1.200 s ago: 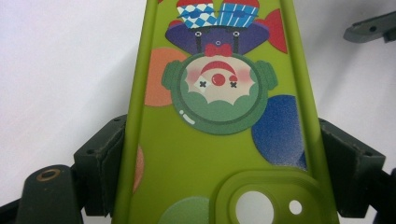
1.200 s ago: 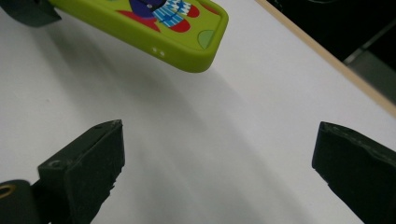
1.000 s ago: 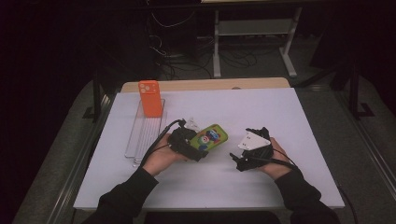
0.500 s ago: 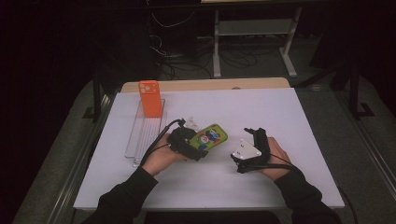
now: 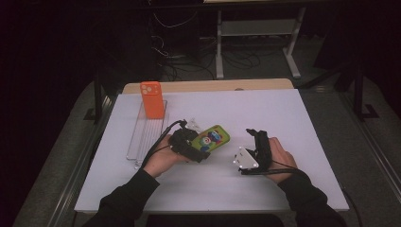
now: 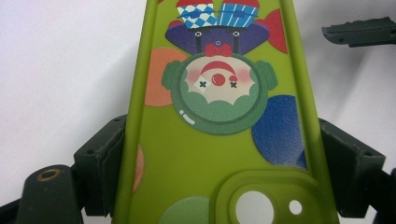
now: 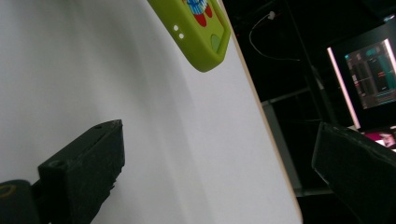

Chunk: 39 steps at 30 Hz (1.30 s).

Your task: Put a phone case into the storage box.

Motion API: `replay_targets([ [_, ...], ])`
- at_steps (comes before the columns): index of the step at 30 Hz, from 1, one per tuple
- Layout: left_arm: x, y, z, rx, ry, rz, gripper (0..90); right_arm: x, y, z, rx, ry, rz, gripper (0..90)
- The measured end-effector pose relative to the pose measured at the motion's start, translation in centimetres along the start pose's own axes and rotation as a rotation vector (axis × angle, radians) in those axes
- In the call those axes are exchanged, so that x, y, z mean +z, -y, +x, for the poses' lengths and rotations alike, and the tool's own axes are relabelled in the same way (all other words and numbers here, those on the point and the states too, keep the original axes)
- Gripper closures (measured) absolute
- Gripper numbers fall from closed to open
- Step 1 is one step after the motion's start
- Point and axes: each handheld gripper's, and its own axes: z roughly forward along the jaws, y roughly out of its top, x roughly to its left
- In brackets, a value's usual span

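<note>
While you held both tools low over the white table, the scene stood like this:

Left gripper: your left hand had it at about 7 o'clock from the table's middle, its jaws clamped on the two long edges of the green phone case.

Green phone case: it was gripped near its camera-hole end, picture side up, and stretched away from the jaws toward 2 o'clock, near the middle of the table. In the left gripper view a clown-like figure and coloured spots showed on it, with a jaw pad pressed against each side.

Right gripper: your right hand had it at 3 o'clock from the green case, apart from it, pointing toward 12 o'clock. Its jaws stood wide with nothing between them; in the right gripper view they framed bare table, with the case's far corner at 12 o'clock.

Orange phone case: it stood upright at 10 o'clock from the left gripper, on the far end of a clear tray.
</note>
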Motion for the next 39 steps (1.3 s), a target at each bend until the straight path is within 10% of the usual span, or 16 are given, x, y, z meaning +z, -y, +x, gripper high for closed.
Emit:
replay_targets([
  [16,-0.1,-0.2,-0.4,0.010,0.014,0.008,15.7,0.0,-0.9,1.5,-0.281,0.121,-0.016,1.7],
  [39,-0.1,-0.6,-1.3,0.052,0.033,0.017,15.7,0.7,-3.0,3.6,-0.429,0.220,-0.083,21.3],
])
